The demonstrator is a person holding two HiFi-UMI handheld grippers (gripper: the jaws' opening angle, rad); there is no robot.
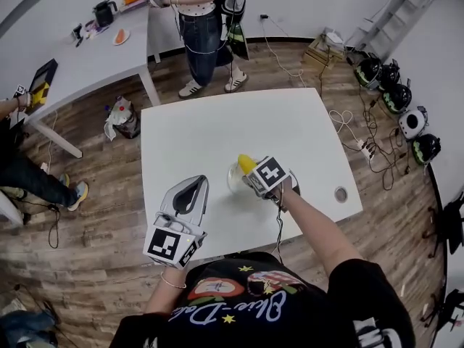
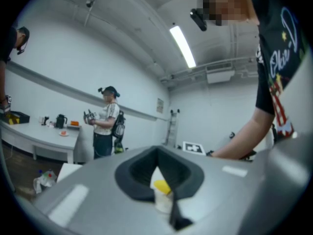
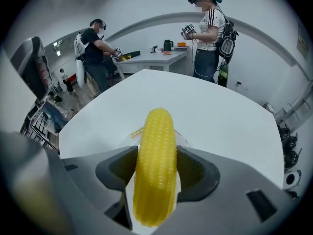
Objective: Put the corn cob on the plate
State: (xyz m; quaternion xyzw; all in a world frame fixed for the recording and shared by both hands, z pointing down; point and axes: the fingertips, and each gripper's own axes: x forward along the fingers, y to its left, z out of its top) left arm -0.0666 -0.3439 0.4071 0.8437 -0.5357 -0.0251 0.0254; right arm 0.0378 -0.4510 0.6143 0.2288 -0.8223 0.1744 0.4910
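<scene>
Currently your right gripper (image 3: pixel 156 180) is clenched on the corn cob (image 3: pixel 155 165): both jaws press against the cob's sides, and the rounded tip points away from you past the jaw ends. In the head view the same gripper (image 1: pixel 251 174) sits toward the near right part of the white table (image 1: pixel 210 125), with the cob (image 1: pixel 246 163) projecting from it toward the far edge. The cob is over the pale plate (image 1: pixel 233 182), which lies on the table directly below the jaws. Whether the cob touches the plate cannot be told from any view.

Your left gripper (image 1: pixel 197 185) is closed with nothing between its jaws; the tips meet and the dark pads bow out behind them. It is held above the near left part of the table, apart from the plate. Its own view looks across at the yellow cob through the gap in the pads.

Beyond the table, a person (image 1: pixel 206 20) stands beside a second white table (image 1: pixel 80 60) carrying small items. Cables (image 1: pixel 362 133) run across the wooden floor at your right.
</scene>
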